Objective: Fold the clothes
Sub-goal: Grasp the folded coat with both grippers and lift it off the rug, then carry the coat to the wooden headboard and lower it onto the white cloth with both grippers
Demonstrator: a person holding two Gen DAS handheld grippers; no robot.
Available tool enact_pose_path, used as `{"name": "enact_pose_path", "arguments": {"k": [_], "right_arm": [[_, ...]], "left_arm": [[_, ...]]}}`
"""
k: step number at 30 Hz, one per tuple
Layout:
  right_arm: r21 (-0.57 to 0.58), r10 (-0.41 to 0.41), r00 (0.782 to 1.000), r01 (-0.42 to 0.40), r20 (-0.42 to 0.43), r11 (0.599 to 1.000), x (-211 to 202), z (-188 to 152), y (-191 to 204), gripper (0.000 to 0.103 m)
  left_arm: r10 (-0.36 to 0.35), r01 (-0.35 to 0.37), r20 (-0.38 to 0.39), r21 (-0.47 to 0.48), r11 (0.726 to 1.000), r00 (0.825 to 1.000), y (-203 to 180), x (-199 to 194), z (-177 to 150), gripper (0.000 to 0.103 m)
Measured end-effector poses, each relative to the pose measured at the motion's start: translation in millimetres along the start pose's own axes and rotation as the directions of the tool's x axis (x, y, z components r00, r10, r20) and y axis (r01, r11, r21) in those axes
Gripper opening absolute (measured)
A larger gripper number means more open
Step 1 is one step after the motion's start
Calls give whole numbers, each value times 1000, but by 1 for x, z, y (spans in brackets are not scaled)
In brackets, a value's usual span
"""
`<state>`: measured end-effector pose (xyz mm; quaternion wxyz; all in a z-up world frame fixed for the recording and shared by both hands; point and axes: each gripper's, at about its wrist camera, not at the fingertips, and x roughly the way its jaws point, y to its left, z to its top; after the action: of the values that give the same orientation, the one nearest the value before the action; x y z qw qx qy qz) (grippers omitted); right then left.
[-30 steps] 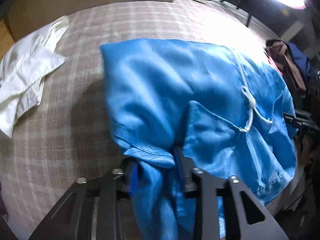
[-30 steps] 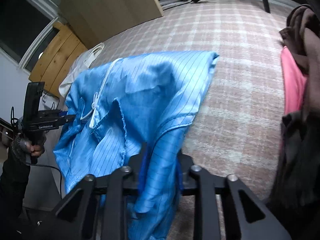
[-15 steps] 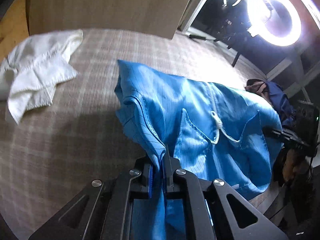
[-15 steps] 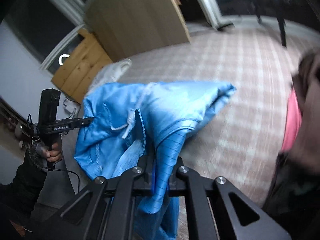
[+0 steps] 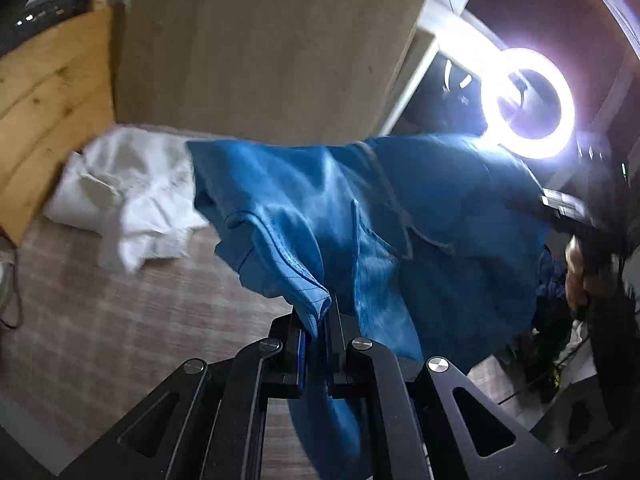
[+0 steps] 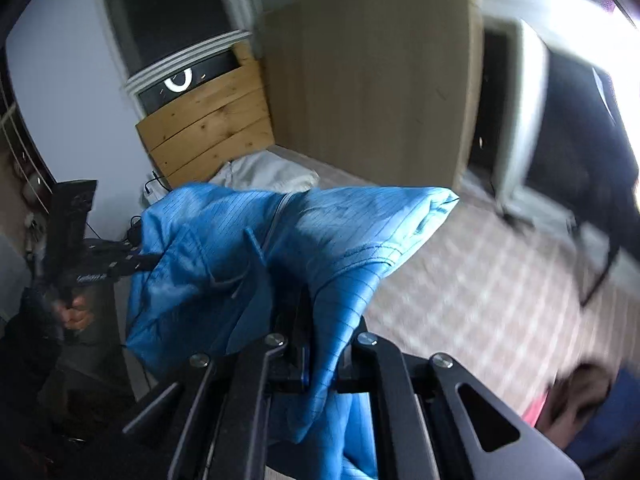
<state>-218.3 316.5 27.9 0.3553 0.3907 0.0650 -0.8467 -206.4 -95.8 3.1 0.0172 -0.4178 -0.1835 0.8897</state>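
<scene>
Both grippers are clamped down tight on the blue garment [image 5: 400, 216]: left gripper [image 5: 318, 320] pinches a hem corner, right gripper [image 6: 316, 344] pinches another edge. The fabric hangs stretched between them, up off the plaid bed cover [image 5: 100, 328]. A crumpled white cloth [image 5: 128, 196] lies behind it by the wooden headboard [image 5: 44, 112].

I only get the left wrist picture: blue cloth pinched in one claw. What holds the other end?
Observer: The right claw is shut on another edge of the blue garment.
Operator: Is anything lying around besides the white cloth?
Observer: Yes, something pink at the lower right, too blurred to identify.
Operator: Who carries my claw?
Observer: A bare hand grips the handle of the left claw, at the far left.
</scene>
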Motion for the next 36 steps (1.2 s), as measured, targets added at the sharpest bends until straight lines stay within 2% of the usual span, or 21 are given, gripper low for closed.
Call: {"name": "enact_pose_path", "arguments": {"k": [5,10,17,24,28,31,36], "right_arm": [[-108,-30,1000,30,0,994,48,78,50,6],[-195,-25,1000,23,-4,981,120,154,105,6],[-263,-42,998,29,-45,964,230,236,157,6],[-294,-66,992,31,-112,955,323,275,170,6],[-320,-85,986,34,-145,947,367,281,165,6],[-317,-86,981,28,-172,948,396,282,155,6],[-308,-107,971,37,-214,951,428,275,139,6]], "left_arm": [[37,-37,38,0,999,999,46,-25,10,6],[84,-84,66,-3,996,994,106,-47,31,6],[118,-121,69,37,992,991,155,-43,56,6],[114,-114,38,3,993,993,206,-6,75,6],[104,-104,0,-27,994,995,228,22,78,6],[98,-99,-19,-31,995,995,233,36,76,6],[125,-124,-55,20,992,991,230,50,69,6]]}}
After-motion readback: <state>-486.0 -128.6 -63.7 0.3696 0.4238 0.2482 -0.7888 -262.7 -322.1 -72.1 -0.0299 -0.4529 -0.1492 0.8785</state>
